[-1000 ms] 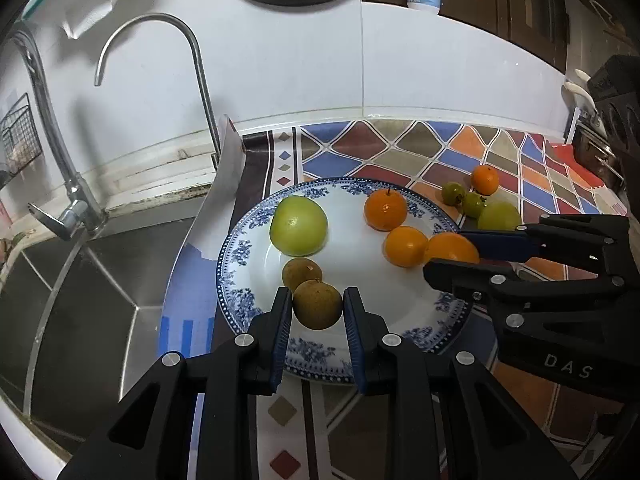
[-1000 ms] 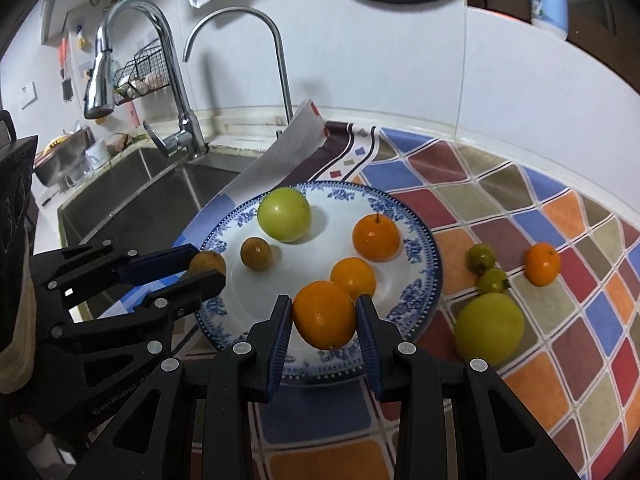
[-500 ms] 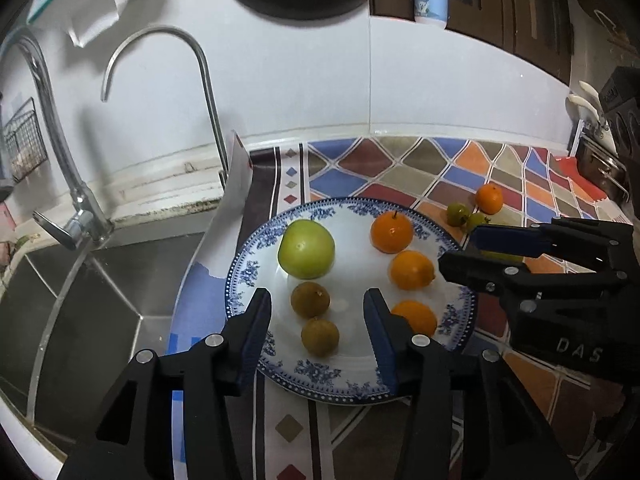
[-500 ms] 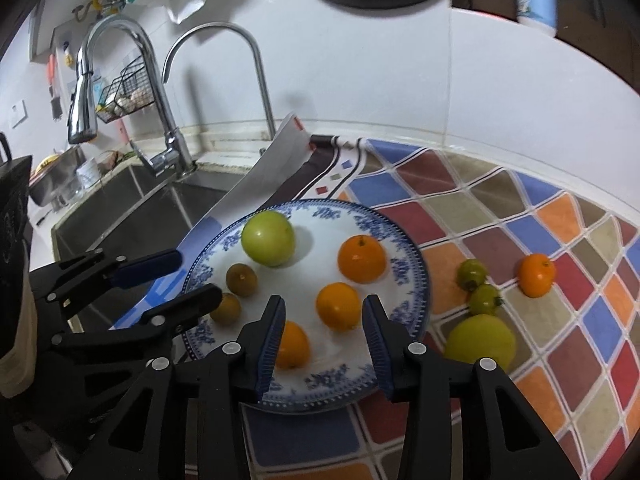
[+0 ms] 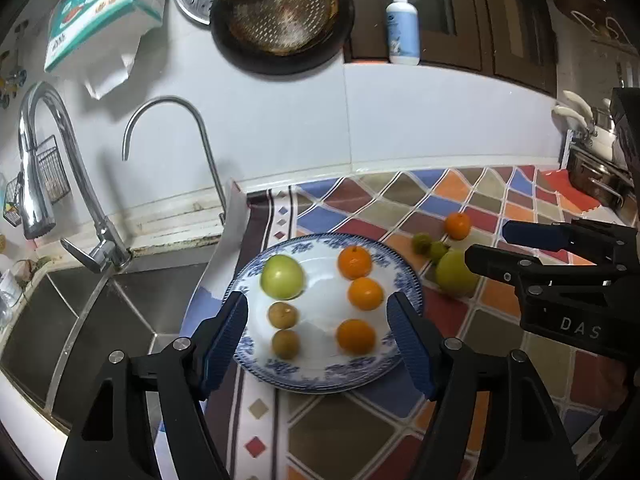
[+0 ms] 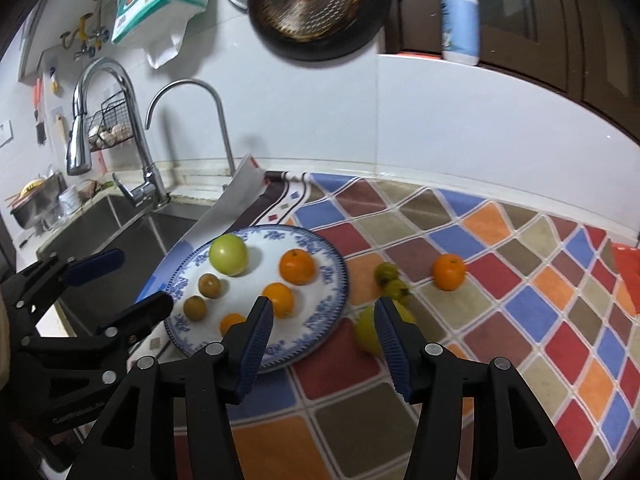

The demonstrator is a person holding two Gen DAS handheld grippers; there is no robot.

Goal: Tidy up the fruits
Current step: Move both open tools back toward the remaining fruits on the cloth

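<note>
A blue-and-white plate (image 5: 404,276) (image 6: 332,276) holds a green apple (image 5: 281,277) (image 6: 228,255), two brown fruits (image 5: 283,315) (image 5: 285,344) and three oranges (image 5: 354,262) (image 5: 365,293) (image 5: 355,336). On the tiled counter lie a large yellow-green fruit (image 5: 454,272) (image 6: 366,332), two small green fruits (image 5: 422,243) (image 6: 386,272) and an orange (image 5: 457,225) (image 6: 449,271). My left gripper (image 5: 318,312) is open and empty above the plate's near side. My right gripper (image 6: 324,316) is open and empty, between the plate's edge and the yellow-green fruit.
A steel sink (image 5: 80,320) with two faucets (image 5: 168,140) (image 5: 44,184) lies to the left. A paper sheet (image 5: 232,236) curls up beside the plate. A pan (image 5: 280,20) hangs on the wall, with a soap bottle (image 5: 402,26) on the ledge. Pots (image 5: 596,176) stand at far right.
Both grippers opened, leaving a brown fruit and an orange on the plate, then pulled back and up. The right gripper shifted right, toward the yellow-green fruit.
</note>
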